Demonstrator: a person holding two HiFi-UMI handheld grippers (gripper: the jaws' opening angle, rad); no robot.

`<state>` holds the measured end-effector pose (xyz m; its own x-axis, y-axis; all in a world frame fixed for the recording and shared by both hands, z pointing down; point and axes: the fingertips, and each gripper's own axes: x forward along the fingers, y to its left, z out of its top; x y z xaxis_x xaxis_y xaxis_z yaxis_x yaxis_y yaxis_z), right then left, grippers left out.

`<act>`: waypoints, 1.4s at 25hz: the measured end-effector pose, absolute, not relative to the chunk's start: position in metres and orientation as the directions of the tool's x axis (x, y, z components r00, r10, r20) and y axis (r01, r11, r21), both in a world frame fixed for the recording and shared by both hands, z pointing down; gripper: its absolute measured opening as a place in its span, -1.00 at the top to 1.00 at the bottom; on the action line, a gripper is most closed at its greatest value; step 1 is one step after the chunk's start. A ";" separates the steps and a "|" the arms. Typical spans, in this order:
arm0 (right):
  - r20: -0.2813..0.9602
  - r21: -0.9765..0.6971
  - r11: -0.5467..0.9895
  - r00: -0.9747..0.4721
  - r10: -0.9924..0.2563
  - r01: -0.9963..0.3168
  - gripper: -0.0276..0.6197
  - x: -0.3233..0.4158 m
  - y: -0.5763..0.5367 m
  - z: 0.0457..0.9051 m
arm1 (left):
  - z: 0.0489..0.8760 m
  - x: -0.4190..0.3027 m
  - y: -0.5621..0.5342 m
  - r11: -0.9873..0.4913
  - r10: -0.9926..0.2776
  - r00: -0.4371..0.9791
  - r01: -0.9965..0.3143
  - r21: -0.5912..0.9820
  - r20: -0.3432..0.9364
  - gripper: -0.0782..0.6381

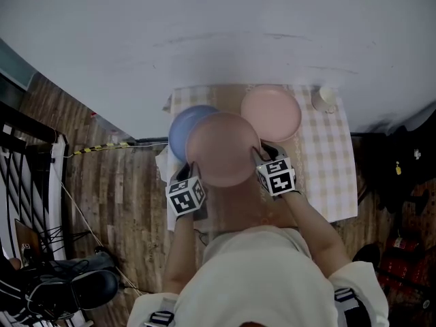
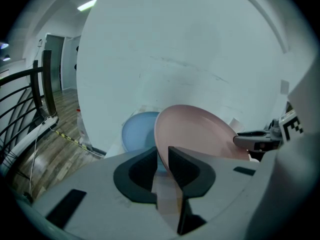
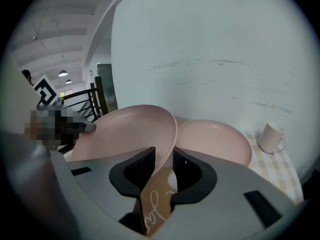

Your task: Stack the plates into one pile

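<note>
Both grippers hold the same pink plate point(image 1: 223, 148). The left gripper point(image 1: 189, 169) is clamped on its rim at about 8 o'clock, and the right gripper point(image 1: 262, 157) on the rim at about 4 o'clock. In each gripper view the rim sits pinched between the two dark pads. The plate hangs over the middle of the table point(image 1: 320, 176), lapping over the blue plate point(image 1: 180, 129) at its 10 o'clock. A second pink plate point(image 1: 272, 111) lies at its 1 o'clock.

To do this step well, I would keep both grips equally firm and the plate level (a two-sided hold twists easily if one hand leads). Centre it over the chosen plate, lower it until the rims nest, then release both sides together.

Which plate is the target isn't clear. The overlap suggests the blue one, but the head view can't show whether the two plates touch or only overlap in sight.

The near edge of the table is hidden by the person's body. A white cup point(image 1: 325, 99) at 2 o'clock is small and washed out. Under the right jaws lies what looks like a brown card point(image 3: 152, 209) with script, cut off and unreadable.
</note>
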<state>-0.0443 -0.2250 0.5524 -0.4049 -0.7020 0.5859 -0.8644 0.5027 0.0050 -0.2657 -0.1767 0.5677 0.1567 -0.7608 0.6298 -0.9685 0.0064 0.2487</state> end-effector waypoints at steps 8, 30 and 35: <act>0.592 0.009 0.519 -0.414 -0.692 -0.855 0.60 -0.071 -0.238 0.559 | 0.573 -0.291 -0.189 0.008 -0.755 0.147 -0.973 0.232 0.639 0.61; 0.629 -0.009 0.533 -0.420 -0.654 -0.846 0.60 -0.113 -0.284 0.589 | 0.599 -0.331 -0.230 0.013 -0.736 0.112 -0.984 0.180 0.667 0.59; 0.629 -0.006 0.538 -0.421 -0.653 -0.843 0.60 -0.117 -0.293 0.591 | 0.601 -0.335 -0.239 0.011 -0.736 0.102 -0.987 0.162 0.669 0.59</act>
